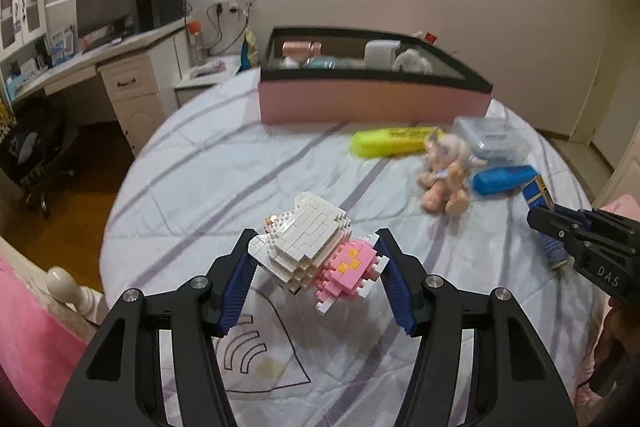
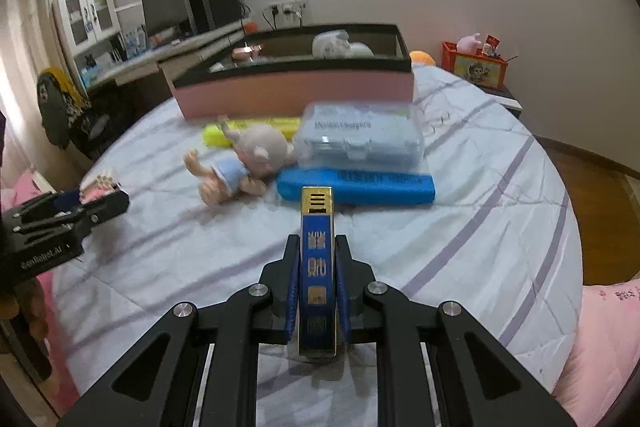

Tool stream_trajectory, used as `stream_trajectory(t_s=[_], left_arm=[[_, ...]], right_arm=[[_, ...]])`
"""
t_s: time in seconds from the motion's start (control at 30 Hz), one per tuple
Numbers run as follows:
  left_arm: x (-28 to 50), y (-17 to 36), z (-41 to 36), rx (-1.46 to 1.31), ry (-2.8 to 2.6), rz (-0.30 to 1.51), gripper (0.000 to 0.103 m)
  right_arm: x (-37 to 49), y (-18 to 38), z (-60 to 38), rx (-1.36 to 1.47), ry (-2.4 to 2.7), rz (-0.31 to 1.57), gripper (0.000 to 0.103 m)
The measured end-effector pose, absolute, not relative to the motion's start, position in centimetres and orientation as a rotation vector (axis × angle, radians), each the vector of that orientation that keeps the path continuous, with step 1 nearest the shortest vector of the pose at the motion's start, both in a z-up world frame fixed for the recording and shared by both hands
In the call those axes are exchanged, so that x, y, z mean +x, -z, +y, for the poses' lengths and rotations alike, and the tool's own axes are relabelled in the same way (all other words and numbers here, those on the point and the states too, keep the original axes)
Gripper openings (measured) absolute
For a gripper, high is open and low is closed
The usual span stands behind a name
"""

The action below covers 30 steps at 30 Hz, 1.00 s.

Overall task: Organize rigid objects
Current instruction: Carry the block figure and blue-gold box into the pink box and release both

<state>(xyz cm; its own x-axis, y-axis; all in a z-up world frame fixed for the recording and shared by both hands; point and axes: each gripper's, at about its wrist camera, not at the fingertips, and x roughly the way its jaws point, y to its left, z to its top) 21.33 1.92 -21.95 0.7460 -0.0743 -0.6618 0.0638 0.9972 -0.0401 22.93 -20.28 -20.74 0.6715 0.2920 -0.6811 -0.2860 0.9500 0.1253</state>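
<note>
Left gripper (image 1: 316,259): pinching brick model (image 1: 316,247)
Right gripper (image 2: 318,267): clamping blue bar (image 2: 317,259)
Left: doll (image 2: 236,163), cases before box (image 2: 296,87); unsorted

Striped bedsheet (image 2: 460,227), pink box (image 2: 296,89), yellow case (image 1: 386,143), doll (image 2: 240,163), clear case (image 2: 360,139), blue case (image 2: 356,185)

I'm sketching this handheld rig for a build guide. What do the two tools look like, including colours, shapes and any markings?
Both match. The left tool has black angular link arms with triangular cut-outs, round silver bolt heads at the pivots, and two fingers faced with ribbed blue pads. The right tool has the same build. White lettering marks the bodies: "GenRobot.AI" on the left one's side, "DAS" on the right one's. No cables or sleeves show.
</note>
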Motion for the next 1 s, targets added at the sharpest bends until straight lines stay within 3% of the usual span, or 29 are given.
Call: stream_trajectory(t_s=[0.67,1.0], left_arm=[[19.4,12.6,0.6,0.041,0.024,0.385,0.06],[20.2,9.5,1.0,0.065,-0.005,0.31,0.06]], right_arm=[[21.1,10.9,-18.9,-0.017,-0.353,0.441,0.015],[22.0,8.7,-18.5,-0.022,-0.353,0.383,0.016]])
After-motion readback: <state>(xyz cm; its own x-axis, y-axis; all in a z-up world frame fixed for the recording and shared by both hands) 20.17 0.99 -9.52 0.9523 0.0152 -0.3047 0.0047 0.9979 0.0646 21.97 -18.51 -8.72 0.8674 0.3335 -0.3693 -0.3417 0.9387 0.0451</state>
